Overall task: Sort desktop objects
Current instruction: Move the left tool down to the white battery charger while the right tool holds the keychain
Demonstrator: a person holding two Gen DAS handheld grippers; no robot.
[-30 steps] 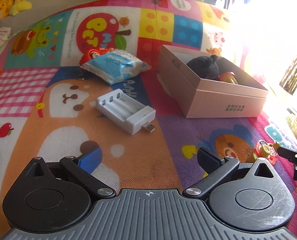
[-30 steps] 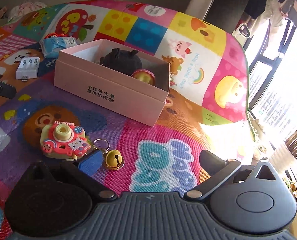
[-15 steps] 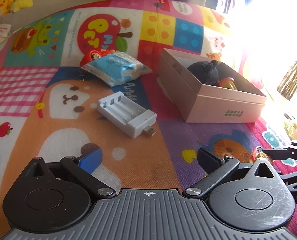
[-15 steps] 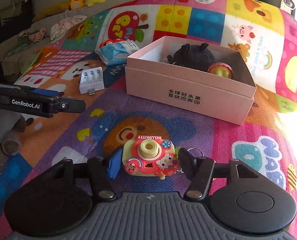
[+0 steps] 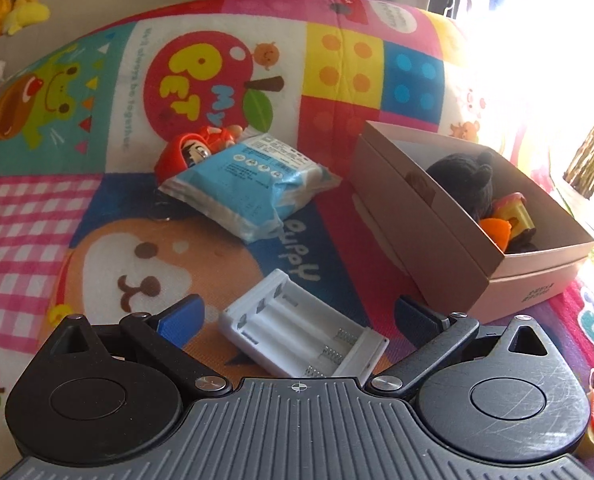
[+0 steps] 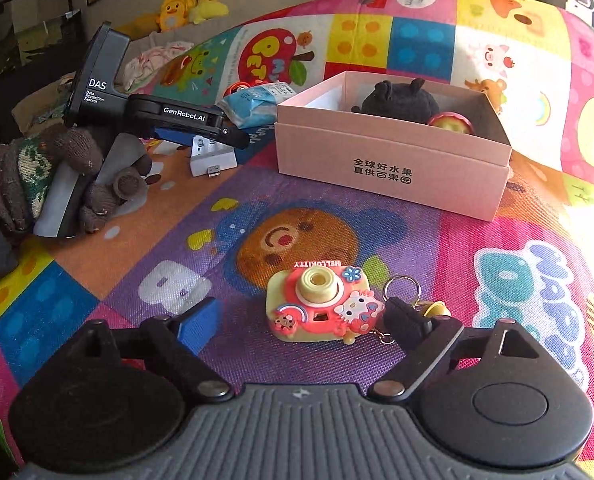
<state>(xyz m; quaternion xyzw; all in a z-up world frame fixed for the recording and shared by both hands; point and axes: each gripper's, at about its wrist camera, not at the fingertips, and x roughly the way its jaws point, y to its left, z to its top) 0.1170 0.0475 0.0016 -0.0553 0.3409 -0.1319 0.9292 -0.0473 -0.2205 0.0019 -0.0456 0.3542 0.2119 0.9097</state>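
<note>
A white battery charger [image 5: 303,330] lies flat on the play mat between the fingers of my left gripper [image 5: 297,316], which is open and not pressing on it. From the right wrist view the same left gripper [image 6: 217,136] hovers over the charger [image 6: 213,158]. A pink and yellow toy camera keychain [image 6: 321,304] lies on the mat between the fingers of my right gripper [image 6: 303,320]. Its jaws are opening, and the left pad stands well clear of the camera. A pink box [image 6: 389,164] holds a black plush [image 6: 397,100] and a red-gold toy.
A blue tissue pack [image 5: 249,184] leans on a red doll [image 5: 189,152] behind the charger. The pink box [image 5: 437,216] stands to the right of the charger. A gold bell [image 6: 437,308] hangs from the camera's ring. A gloved hand [image 6: 37,176] holds the left gripper.
My left gripper moved forward until the charger lay between its fingers. My right gripper swung left onto the camera, narrowed its jaws around it, then widened them again.
</note>
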